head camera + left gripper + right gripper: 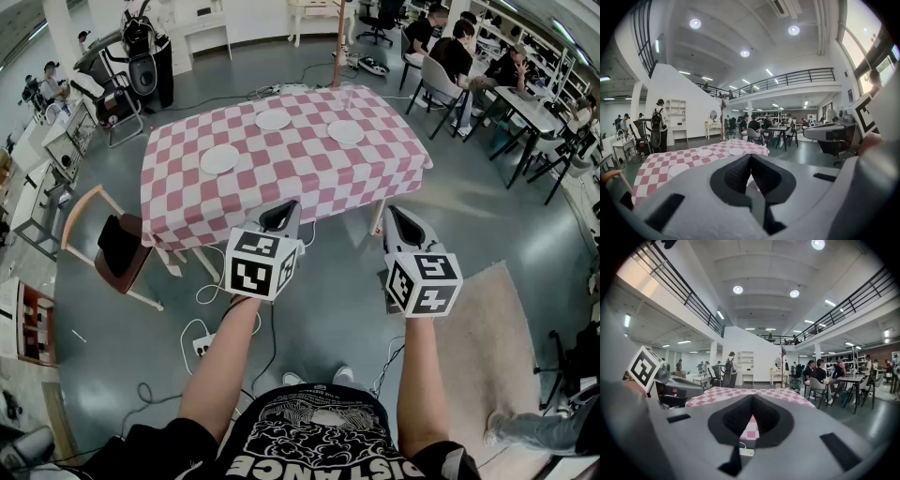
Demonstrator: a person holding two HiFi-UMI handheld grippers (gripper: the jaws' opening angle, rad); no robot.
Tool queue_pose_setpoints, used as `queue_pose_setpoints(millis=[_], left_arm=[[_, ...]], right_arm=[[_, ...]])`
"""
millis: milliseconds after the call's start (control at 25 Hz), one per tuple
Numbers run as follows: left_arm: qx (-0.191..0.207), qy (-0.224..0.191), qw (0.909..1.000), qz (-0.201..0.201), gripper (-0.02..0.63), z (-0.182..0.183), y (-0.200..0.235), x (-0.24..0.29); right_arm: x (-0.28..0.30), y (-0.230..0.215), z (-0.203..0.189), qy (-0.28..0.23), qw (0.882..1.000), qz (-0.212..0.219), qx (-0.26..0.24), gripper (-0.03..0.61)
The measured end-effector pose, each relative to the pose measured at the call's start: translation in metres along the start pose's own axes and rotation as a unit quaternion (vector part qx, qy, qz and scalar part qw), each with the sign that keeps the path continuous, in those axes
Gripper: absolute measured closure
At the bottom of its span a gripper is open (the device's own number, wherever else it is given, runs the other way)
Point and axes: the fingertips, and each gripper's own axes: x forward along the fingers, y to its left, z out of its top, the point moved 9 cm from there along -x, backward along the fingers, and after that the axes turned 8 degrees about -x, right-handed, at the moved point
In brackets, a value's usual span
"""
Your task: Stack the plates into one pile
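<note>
Left tool (284, 214) and right tool (396, 217) closed, empty, plates (219, 158) well ahead on table (309, 178)

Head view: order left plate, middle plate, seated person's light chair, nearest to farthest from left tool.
1. Left plate, near-left on the table.
2. Middle plate, at the table's far edge.
3. Light chair, on the floor beyond, far right.

The left gripper (751, 158) has its jaws pressed together, with nothing between them. Beyond the tips stands a table under a pink-and-white checked cloth (651, 168), with three white plates (704, 153) lying apart on it. The right gripper (813, 133) reaches in from the right edge.
</note>
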Motion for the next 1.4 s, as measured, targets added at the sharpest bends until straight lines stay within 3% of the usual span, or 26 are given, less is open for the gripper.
queue_pose_setpoints(millis=[440, 520, 800, 1400], left_arm=[[0.000, 0.002, 1.0000, -0.008, 0.587, -0.003, 0.019, 0.001], [0.002, 0.002, 0.9999, -0.012, 0.572, -0.002, 0.021, 0.002], [-0.002, -0.002, 0.9998, -0.018, 0.536, 0.000, 0.028, 0.009], [-0.013, 0.002, 0.9999, -0.001, 0.433, 0.011, 0.031, 0.050]], right_arm=[[0.008, 0.010, -0.003, 0.014, 1.000, -0.014, 0.001, 0.572], [0.010, 0.012, -0.002, 0.017, 1.000, -0.012, 0.002, 0.531], [0.013, 0.008, 0.000, 0.018, 1.000, -0.021, 0.005, 0.480], [0.046, -0.030, -0.006, 0.013, 1.000, 0.003, 0.016, 0.402]])
